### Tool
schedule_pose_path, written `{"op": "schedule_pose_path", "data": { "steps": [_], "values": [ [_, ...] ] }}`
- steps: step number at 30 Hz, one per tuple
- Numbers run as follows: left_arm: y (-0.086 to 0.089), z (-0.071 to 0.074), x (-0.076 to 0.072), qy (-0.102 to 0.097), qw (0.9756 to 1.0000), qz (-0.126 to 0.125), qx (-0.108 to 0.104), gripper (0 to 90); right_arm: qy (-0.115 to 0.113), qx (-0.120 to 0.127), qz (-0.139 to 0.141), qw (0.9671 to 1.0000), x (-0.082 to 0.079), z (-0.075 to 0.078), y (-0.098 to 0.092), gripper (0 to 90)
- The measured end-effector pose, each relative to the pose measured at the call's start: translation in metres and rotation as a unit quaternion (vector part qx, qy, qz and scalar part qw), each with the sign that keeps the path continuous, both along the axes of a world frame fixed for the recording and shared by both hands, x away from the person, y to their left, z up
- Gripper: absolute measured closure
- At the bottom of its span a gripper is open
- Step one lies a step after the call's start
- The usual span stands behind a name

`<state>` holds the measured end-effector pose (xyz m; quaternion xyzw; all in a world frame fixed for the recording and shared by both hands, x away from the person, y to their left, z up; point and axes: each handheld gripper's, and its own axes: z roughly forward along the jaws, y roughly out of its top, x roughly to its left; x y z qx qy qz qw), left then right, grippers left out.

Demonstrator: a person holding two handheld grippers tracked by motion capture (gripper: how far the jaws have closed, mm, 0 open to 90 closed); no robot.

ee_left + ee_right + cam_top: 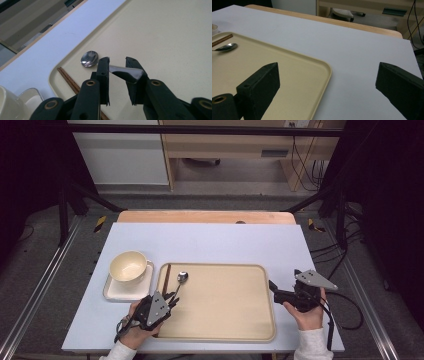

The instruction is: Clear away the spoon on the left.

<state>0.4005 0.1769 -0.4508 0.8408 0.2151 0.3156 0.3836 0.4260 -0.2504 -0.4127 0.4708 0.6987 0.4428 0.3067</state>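
Left hand-held gripper, jaws slightly parted around the spoon handle, spoon lying on the tray beside chopsticks; right hand-held gripper spread wide, empty, over the worktop.

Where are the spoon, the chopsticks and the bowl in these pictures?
spoon [89, 59], left gripper view, on its shiny bowl end.
chopsticks [167, 276], high view, midway along the dark sticks by the tray's left rim.
bowl [128, 266], high view, inside its cream hollow.
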Motion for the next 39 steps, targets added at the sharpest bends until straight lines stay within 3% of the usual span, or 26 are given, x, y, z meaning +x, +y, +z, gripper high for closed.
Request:
{"op": "schedule_pose_path", "data": {
  "steps": [11,17,22,39],
  "values": [
    [-0.004,-0.007,0.003,0.02,0.9997,-0.001,0.017,62.0,0.0,-0.001,0.001,1.0,0.0,0.0,0.0,5.8],
    [-0.006,-0.01,0.006,0.046,0.9988,0.002,0.018,47.0,0.0,-0.001,0.001,1.0,0.0,0.0,0.0,5.8],
    [-0.006,-0.013,0.008,0.056,0.998,0.0,0.03,41.0,0.0,-0.001,0.0,1.0,0.0,0.0,-0.001,5.8],
    [-0.01,-0.02,0.011,0.085,0.9952,0.0,0.049,29.8,0.0,-0.001,0.001,1.0,0.0,0.001,-0.001,5.7]
  ]
}}
